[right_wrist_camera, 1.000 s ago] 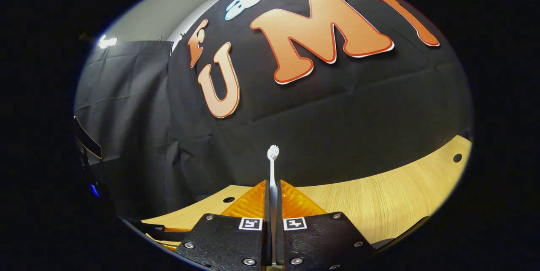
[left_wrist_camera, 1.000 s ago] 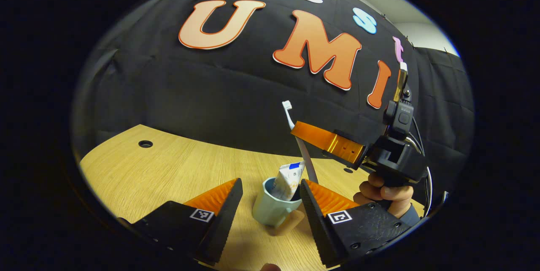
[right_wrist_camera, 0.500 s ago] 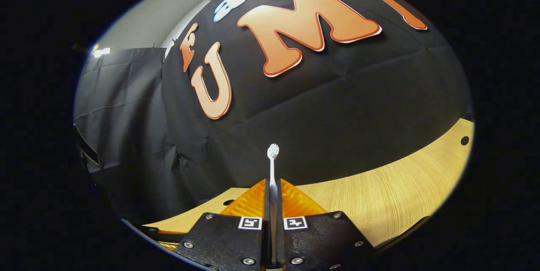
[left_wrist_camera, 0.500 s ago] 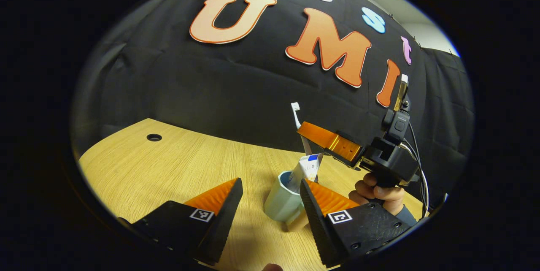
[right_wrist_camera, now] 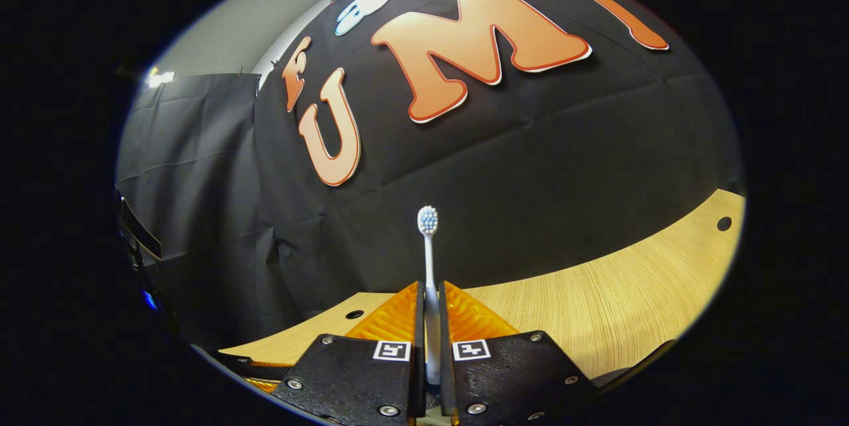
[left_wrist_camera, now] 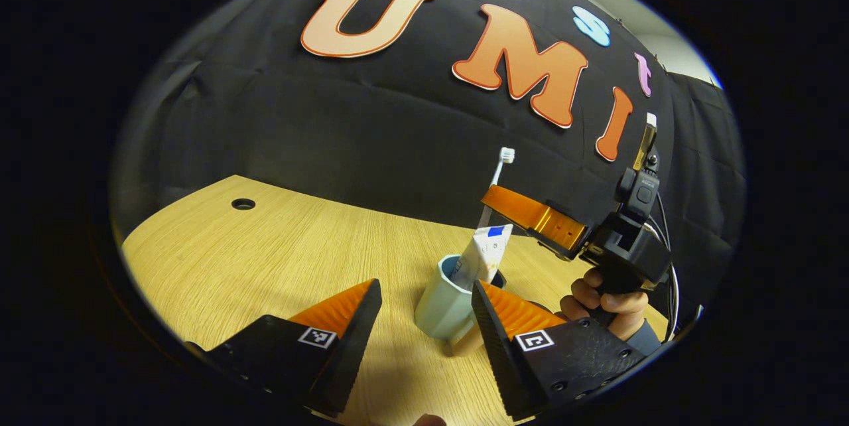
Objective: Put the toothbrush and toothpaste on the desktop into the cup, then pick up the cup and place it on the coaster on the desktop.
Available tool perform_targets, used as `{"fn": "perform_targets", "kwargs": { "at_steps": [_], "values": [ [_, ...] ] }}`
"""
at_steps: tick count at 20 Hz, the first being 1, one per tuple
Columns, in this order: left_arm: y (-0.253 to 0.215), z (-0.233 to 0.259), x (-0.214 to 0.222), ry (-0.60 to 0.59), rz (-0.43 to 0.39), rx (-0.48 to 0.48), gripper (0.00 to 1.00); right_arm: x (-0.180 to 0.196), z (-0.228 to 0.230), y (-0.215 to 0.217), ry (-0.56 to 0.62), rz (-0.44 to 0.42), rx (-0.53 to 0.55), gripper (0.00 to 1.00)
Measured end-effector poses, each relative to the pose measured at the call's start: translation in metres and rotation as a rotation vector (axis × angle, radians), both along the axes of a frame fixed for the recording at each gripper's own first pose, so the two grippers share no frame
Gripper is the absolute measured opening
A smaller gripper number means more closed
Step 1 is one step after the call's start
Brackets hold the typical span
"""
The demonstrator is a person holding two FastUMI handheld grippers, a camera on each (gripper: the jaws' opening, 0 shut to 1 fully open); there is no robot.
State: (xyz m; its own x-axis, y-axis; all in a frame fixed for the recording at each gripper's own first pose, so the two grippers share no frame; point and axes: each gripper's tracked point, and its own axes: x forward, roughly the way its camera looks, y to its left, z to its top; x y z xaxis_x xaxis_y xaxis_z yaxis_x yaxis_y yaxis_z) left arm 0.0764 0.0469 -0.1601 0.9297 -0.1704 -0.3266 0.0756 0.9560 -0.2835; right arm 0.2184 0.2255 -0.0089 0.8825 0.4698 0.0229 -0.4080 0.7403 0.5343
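Left gripper view: left hand-held gripper spread wide and empty, poised low over the pale wood-grain surface, its ridged fingers flanking the cup, probably readying for the later lift. Smooth, pale, faceted cup standing upright on the surface, with the soft, crimp-ended toothpaste leaning out of it. Beyond, the right hand-held gripper, carried by a hand, holding the thin toothbrush bristles-up above the cup, seemingly to drop the handle in. Coaster not made out.

Right gripper view: right hand-held gripper clenched on the toothbrush, both fingers pressing the slim plastic neck, bristled head pointing up against the cloth wall. Grip low on the stem, likely for steady lowering; handle end hidden beneath.
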Motion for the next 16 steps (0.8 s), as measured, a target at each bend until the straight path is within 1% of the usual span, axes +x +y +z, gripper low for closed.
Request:
{"fn": "perform_targets", "kwargs": {
  "at_steps": [5,6,8,9,10,11,12,13,14,15,16],
  "values": [
    [-0.005,0.004,-0.004,-0.002,-0.002,0.015,0.82,-0.013,0.002,-0.001,0.014,0.034,-0.030,0.10],
    [-0.006,0.007,-0.006,-0.004,-0.002,0.017,0.82,-0.018,0.004,-0.001,0.013,0.047,-0.035,0.11],
    [-0.009,0.011,-0.008,-0.006,-0.003,0.027,0.82,-0.026,0.005,-0.003,0.023,0.064,-0.065,0.18],
    [-0.009,0.012,-0.009,0.003,0.003,0.039,0.82,-0.031,0.008,-0.005,0.023,0.073,-0.079,0.25],
    [-0.011,0.014,-0.010,0.009,0.004,0.047,0.83,-0.036,0.011,-0.007,0.018,0.082,-0.089,0.29],
    [-0.013,0.016,-0.011,0.011,0.007,0.053,0.85,-0.041,0.016,-0.011,0.008,0.083,-0.100,0.35],
    [-0.015,0.018,-0.010,0.017,0.009,0.063,0.89,-0.045,0.022,-0.015,-0.008,0.080,-0.112,0.38],
    [-0.017,0.021,-0.011,0.020,0.008,0.076,0.96,-0.048,0.029,-0.020,-0.027,0.070,-0.125,0.45],
    [-0.018,0.023,-0.010,0.025,0.014,0.095,0.99,-0.051,0.037,-0.026,-0.047,0.059,-0.137,0.41],
    [-0.021,0.025,-0.011,0.030,0.009,0.110,0.97,-0.054,0.044,-0.032,-0.064,0.047,-0.146,0.57],
    [-0.024,0.028,-0.011,0.035,0.003,0.126,0.98,-0.057,0.051,-0.038,-0.077,0.036,-0.155,0.53]
  ]
}}
